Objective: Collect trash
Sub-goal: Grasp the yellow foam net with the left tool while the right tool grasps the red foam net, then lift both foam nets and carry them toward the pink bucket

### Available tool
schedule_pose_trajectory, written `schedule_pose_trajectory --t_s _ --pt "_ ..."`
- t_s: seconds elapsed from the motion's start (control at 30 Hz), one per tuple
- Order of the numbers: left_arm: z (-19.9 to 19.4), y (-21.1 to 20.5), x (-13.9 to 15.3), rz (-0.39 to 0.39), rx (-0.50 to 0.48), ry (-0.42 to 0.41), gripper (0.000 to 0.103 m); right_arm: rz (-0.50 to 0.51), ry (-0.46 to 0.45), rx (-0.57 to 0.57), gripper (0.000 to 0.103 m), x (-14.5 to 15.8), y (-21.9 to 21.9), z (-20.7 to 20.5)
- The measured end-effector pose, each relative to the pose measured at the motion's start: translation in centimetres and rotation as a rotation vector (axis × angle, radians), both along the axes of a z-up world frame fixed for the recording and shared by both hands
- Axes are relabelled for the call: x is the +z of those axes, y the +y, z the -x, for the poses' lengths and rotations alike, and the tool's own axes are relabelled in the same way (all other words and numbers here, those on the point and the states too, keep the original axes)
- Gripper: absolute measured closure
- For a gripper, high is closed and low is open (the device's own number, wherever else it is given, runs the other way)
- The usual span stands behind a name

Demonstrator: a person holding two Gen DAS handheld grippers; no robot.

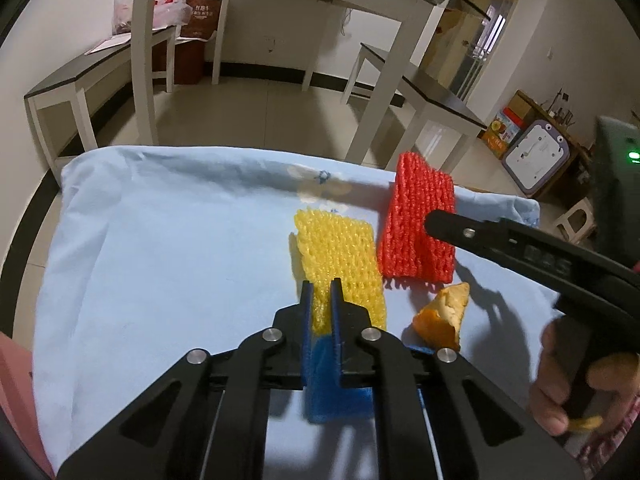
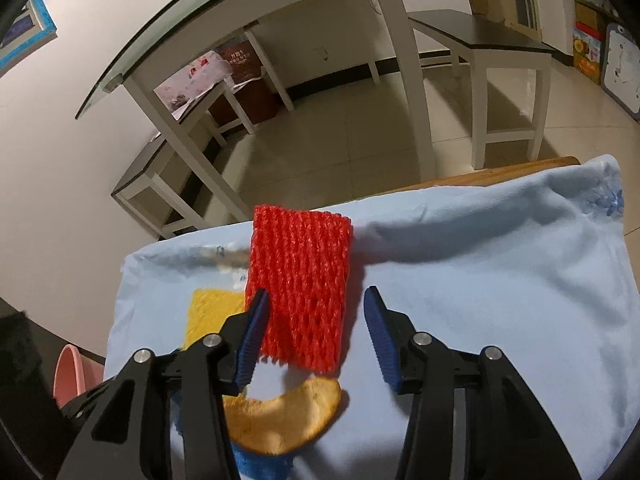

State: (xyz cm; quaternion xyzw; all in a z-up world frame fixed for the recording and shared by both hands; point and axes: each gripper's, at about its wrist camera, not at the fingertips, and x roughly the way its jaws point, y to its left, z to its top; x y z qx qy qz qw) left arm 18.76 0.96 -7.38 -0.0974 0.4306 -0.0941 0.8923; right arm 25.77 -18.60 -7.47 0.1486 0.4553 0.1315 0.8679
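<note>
On the soft blue cloth [image 1: 160, 248], the left gripper [image 1: 320, 292] pinches the bumpy yellow foam net [image 1: 340, 256]. Over on the right view, the right gripper [image 2: 316, 300] gapes around the red foam net [image 2: 300, 280], above a curved orange peel [image 2: 280, 420].

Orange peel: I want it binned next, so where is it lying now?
In the right wrist view the orange peel lies on the blue cloth, just nearer the camera than the red foam net.

Left of the yellow net [image 1: 340, 256] the blue cloth [image 1: 160, 260] lies free; rightward, red net [image 1: 416, 224] and peel [image 1: 440, 316] seemingly crowd it.
</note>
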Motion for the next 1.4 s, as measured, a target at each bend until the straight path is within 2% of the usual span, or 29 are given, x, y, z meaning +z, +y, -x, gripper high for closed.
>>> schedule_pose_trajectory --t_s 0.03,0.1,0.17,0.2,0.43,0.7,1.07,1.4 --pt "0.3 0.2 0.2 0.003 0.003 -0.005 0.095 0.005 0.002 0.001 0.067 -0.1 0.1 -0.1" --pt "0.9 0.6 0.6 0.009 0.009 -0.009 0.095 0.006 0.014 0.009 0.083 -0.3 0.4 -0.3" --pt "1.4 0.9 1.1 0.012 0.014 -0.017 0.095 -0.003 0.020 0.010 0.091 -0.3 0.5 -0.1" --pt "1.7 1.0 1.3 0.012 0.016 -0.021 0.095 -0.003 0.016 0.009 0.092 -0.2 0.4 0.1" --pt "4.6 2.1 2.9 0.035 0.041 -0.039 0.095 -0.003 -0.054 0.013 0.094 2.2 0.5 3.6" --pt "9.0 3.6 4.2 0.040 0.078 -0.051 0.095 0.002 -0.120 0.038 0.094 5.0 1.2 9.6" --pt "15.4 5.4 5.6 0.019 0.137 -0.075 0.095 0.004 -0.140 0.107 0.094 6.8 3.2 17.2" --pt "19.3 7.0 6.1 0.015 0.192 -0.090 0.095 0.014 -0.128 0.154 0.094 6.8 4.6 20.8"
